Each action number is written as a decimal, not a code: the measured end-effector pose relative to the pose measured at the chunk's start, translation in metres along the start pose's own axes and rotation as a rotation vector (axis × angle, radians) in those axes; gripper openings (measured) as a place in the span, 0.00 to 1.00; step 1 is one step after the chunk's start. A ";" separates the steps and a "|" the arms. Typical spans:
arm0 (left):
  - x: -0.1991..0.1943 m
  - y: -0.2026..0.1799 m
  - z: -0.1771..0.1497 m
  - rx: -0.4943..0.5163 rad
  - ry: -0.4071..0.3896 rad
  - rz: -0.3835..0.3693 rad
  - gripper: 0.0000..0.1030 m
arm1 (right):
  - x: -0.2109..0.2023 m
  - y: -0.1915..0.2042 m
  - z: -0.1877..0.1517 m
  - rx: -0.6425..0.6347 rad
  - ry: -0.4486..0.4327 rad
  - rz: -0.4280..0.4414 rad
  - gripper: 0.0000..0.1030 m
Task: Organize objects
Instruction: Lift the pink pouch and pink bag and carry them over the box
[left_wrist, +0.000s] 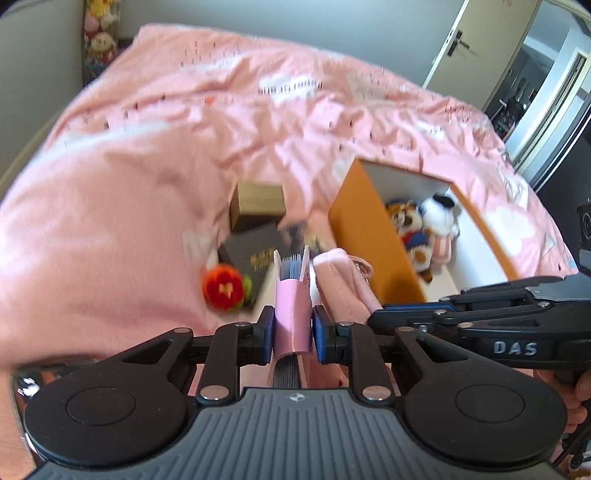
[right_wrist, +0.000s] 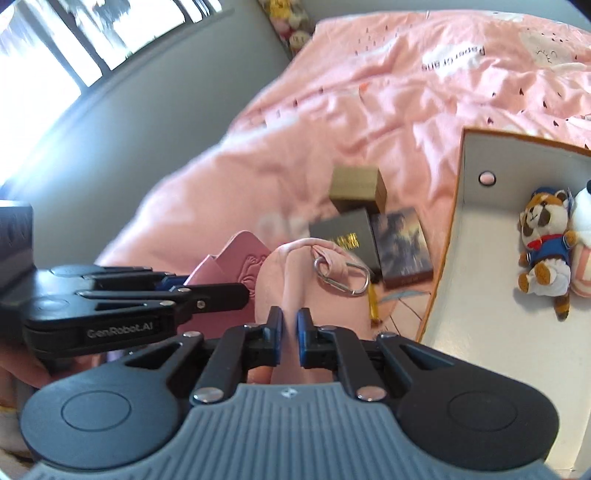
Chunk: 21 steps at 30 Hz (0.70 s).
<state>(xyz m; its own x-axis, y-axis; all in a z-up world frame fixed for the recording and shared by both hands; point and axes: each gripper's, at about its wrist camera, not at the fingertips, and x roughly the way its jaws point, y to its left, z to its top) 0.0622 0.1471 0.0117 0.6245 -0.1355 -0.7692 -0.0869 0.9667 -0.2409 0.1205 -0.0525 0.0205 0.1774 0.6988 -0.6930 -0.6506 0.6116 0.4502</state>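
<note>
Nearest in the left wrist view, the left tongs (left_wrist: 293, 326) are clamped on a pink notebook (left_wrist: 291, 295), squeezing its covers edge-on with the grey page block showing between them. In the right wrist view, the right tongs (right_wrist: 289, 328) are pinched together on a fold of a soft pink pouch (right_wrist: 295, 273); a metal carabiner (right_wrist: 341, 275) hangs from a loop on its far side. Both things are held above the bed (left_wrist: 110, 184), beside each other, the two tools close together.

Just beyond, loose on the pink bedding, lie a black box (right_wrist: 341, 236) with gold lettering, a patterned box (right_wrist: 402, 247) touching it, a tan box (right_wrist: 356, 184) behind them, and a red knitted flower (left_wrist: 224, 288). To the right stands the orange bin (left_wrist: 365, 229), white inside, where a raccoon plush (right_wrist: 543, 243) and a white plush (left_wrist: 439, 214) already lie.

The risks, as I judge them: the right grip holds only a thin pinch of limp fabric, so the pouch may slide free under its own weight. The carabiner swings loose and could snag the bin's rim or the left tool. The notebook, held across its covers, may fan open and pivot or slip. With both tools so near, a hurried swing toward the bin could knock them together.
</note>
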 end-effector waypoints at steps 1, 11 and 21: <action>-0.004 -0.002 0.003 -0.002 -0.017 0.001 0.23 | -0.005 -0.001 0.001 0.009 -0.018 0.012 0.08; -0.019 -0.045 0.048 0.019 -0.145 -0.067 0.23 | -0.073 -0.029 0.019 0.107 -0.240 0.081 0.08; 0.048 -0.116 0.087 0.048 -0.105 -0.168 0.23 | -0.109 -0.129 0.035 0.325 -0.326 0.108 0.08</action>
<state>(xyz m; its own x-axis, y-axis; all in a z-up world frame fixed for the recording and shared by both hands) 0.1701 0.0479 0.0544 0.7045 -0.2754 -0.6541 0.0614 0.9419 -0.3304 0.2114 -0.1946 0.0576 0.3780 0.8132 -0.4425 -0.4229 0.5768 0.6989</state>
